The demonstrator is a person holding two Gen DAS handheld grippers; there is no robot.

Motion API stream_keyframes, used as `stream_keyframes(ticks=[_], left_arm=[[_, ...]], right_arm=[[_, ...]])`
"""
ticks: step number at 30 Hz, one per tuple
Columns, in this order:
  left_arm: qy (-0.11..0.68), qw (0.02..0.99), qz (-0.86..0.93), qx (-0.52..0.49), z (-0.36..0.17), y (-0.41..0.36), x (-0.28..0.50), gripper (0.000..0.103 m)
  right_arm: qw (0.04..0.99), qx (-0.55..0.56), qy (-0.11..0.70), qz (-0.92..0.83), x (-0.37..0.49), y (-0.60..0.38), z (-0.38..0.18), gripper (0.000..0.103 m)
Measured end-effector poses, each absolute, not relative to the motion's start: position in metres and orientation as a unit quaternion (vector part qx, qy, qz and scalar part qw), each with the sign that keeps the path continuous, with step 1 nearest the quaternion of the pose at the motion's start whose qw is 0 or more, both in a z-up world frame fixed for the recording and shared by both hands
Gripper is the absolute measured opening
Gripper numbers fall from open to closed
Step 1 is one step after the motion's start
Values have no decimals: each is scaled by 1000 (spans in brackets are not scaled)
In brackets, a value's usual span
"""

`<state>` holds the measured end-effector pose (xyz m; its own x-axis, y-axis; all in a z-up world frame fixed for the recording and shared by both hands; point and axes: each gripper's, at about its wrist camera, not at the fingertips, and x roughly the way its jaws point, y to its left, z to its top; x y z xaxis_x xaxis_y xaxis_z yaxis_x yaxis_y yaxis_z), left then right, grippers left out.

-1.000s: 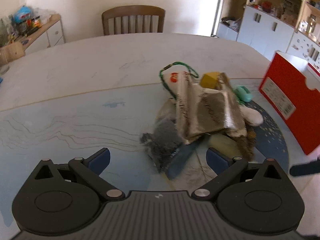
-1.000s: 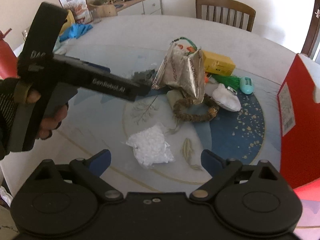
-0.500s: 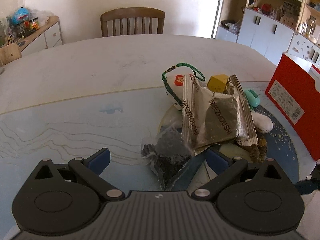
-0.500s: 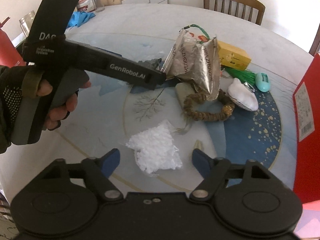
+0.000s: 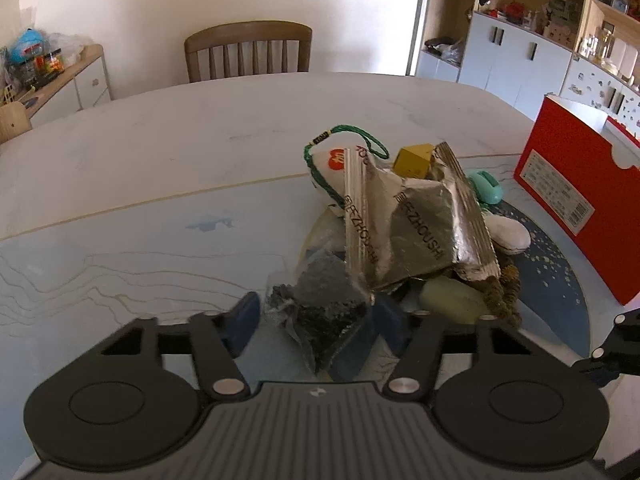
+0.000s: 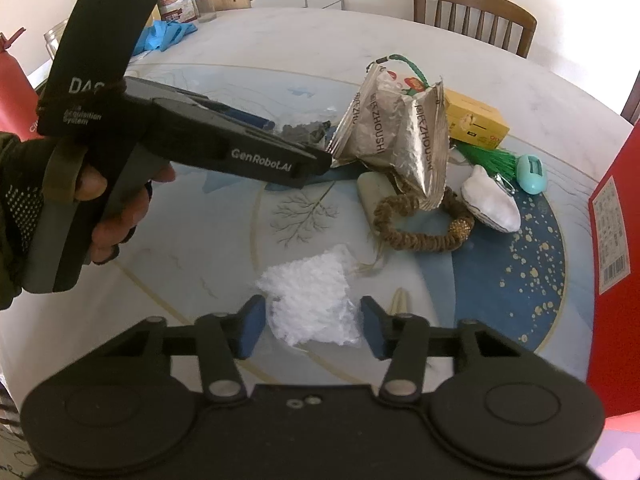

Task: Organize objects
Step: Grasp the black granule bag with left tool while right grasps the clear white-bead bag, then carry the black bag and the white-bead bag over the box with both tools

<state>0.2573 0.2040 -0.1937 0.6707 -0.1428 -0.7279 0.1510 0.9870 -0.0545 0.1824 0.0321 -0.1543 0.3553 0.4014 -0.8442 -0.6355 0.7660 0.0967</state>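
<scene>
Both pairs of jaws have just been closing, each around a small clear bag. The left gripper (image 5: 316,320) has its blue pads either side of the bag of dark bits (image 5: 320,304), which lies at the near edge of the clutter in the middle of the table (image 5: 160,168); the right gripper (image 6: 312,320) brackets the bag of white granules (image 6: 312,304), nearer the table's front edge. Neither grip looks firm yet, though loose film hides the contact, so I cannot be sure. Squeeze until the plastic bunches, then lift straight up so the dark bag slips free of the foil packets (image 5: 404,232) leaning over it. The red box (image 5: 576,196) is cut off at the frame, its inside unseen.
</scene>
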Motion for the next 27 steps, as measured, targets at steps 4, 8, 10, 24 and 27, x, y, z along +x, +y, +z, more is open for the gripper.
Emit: stream_keyframes(ticks=[4, 8, 10, 24, 27], left_arm=[[400, 913, -76, 10, -192, 202, 256, 50], [400, 913, -74, 26, -188, 198, 253, 47], [399, 914, -73, 26, -186, 197, 250, 46], [401, 914, -63, 6, -160, 190, 218, 44], [398, 915, -69, 5, -150, 183, 209, 44]], right_arm=[[815, -121, 469, 319, 182, 30, -153, 40], [818, -117, 465, 318, 181, 27, -150, 35], [819, -114, 464, 318, 180, 25, -149, 33], [836, -75, 445, 311, 171, -1, -124, 31], [842, -64, 437, 310, 170, -9, -115, 31]])
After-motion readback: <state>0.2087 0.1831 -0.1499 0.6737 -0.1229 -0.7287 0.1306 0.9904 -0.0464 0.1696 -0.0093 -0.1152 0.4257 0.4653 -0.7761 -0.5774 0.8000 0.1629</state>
